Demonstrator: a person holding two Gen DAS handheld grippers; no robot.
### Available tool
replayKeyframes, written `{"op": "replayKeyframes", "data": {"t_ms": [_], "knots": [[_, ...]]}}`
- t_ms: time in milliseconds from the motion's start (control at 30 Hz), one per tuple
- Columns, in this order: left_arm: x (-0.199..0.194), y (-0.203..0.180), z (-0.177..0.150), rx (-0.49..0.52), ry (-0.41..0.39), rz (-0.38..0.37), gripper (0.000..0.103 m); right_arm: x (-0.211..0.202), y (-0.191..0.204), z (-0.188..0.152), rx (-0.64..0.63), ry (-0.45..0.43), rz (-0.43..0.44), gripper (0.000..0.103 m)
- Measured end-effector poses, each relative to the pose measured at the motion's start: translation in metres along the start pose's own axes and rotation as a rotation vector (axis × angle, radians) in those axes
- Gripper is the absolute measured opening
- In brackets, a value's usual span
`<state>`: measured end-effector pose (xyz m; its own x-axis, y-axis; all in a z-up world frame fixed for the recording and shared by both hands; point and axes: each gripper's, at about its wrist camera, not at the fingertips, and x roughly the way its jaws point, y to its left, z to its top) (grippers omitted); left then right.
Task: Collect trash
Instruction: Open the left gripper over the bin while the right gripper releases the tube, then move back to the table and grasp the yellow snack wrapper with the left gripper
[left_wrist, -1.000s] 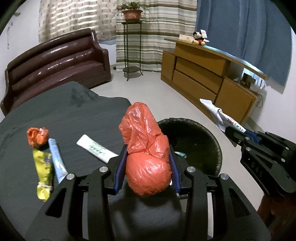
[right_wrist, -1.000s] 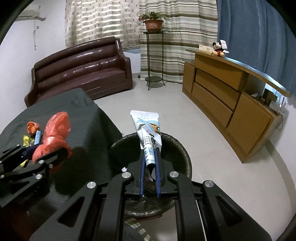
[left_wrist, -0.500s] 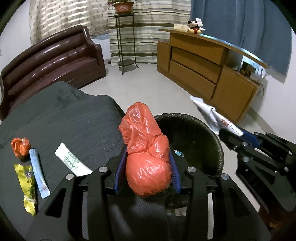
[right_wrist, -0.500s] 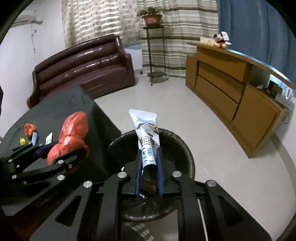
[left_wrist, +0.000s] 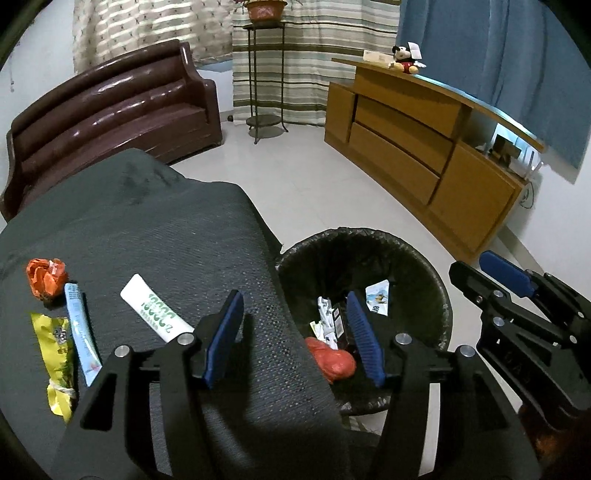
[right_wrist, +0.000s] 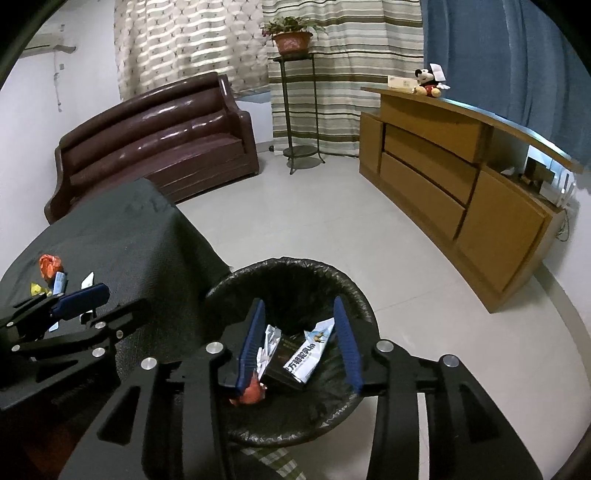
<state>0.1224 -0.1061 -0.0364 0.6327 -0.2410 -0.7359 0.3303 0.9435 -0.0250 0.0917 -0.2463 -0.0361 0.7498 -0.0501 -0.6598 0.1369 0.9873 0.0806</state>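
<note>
A black-lined trash bin (left_wrist: 421, 254) (right_wrist: 354, 291) stands on the floor beside the dark-clothed table (left_wrist: 155, 229). In it lie the red plastic bag (left_wrist: 332, 363) (right_wrist: 253, 393), a white-and-blue wrapper (right_wrist: 308, 350) (left_wrist: 376, 297) and other scraps. My left gripper (left_wrist: 295, 336) is open and empty at the table's edge next to the bin. My right gripper (right_wrist: 301, 341) is open and empty above the bin. On the table lie a white tube (left_wrist: 155, 312), a blue sachet (left_wrist: 79, 332), a yellow wrapper (left_wrist: 55, 360) and an orange crumpled wrapper (left_wrist: 46, 277).
A brown sofa (left_wrist: 110, 110) stands behind the table. A wooden sideboard (left_wrist: 424, 147) with a plush toy (left_wrist: 406, 61) lines the right wall. A metal plant stand (left_wrist: 264, 74) is by the striped curtains. Pale tiled floor (right_wrist: 332, 229) surrounds the bin.
Both grippers have opened. The red bag has dropped from the left gripper and the white-and-blue wrapper from the right gripper; both now lie in the bin.
</note>
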Motion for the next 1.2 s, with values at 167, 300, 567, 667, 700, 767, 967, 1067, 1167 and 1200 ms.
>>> {"op": "replayKeyframes", "data": {"t_ms": [167,300,567,667,700,767,967,1067,1167,1200], "knots": [[-0.013,0.012,-0.002,-0.018,-0.015,0.019,0.062,-0.005,0.003,0.002,0.001,-0.018,-0.003,0.061],[-0.024,0.027,-0.006,-0.038,-0.027,0.046,0.062,-0.009,0.012,0.003,-0.009,-0.031,0.023,0.072],[-0.055,0.069,-0.022,-0.105,-0.048,0.121,0.062,-0.013,0.038,0.000,-0.035,-0.022,0.064,0.073],[-0.063,0.085,-0.029,-0.132,-0.051,0.148,0.062,-0.014,0.045,-0.002,-0.027,-0.005,0.096,0.073],[-0.066,0.092,-0.032,-0.145,-0.051,0.160,0.062,-0.015,0.048,-0.003,-0.029,0.000,0.106,0.073],[-0.071,0.106,-0.038,-0.172,-0.047,0.181,0.062,-0.017,0.055,-0.003,-0.043,0.002,0.112,0.073],[-0.072,0.140,-0.053,-0.227,-0.016,0.235,0.062,-0.019,0.074,-0.003,-0.081,0.010,0.137,0.073],[-0.070,0.151,-0.056,-0.254,0.003,0.237,0.062,-0.019,0.082,-0.005,-0.094,0.015,0.142,0.073],[-0.063,0.156,-0.054,-0.254,0.026,0.228,0.062,-0.017,0.088,-0.005,-0.104,0.027,0.152,0.073],[-0.062,0.158,-0.055,-0.252,0.033,0.226,0.062,-0.017,0.092,-0.005,-0.107,0.028,0.154,0.073]]}}
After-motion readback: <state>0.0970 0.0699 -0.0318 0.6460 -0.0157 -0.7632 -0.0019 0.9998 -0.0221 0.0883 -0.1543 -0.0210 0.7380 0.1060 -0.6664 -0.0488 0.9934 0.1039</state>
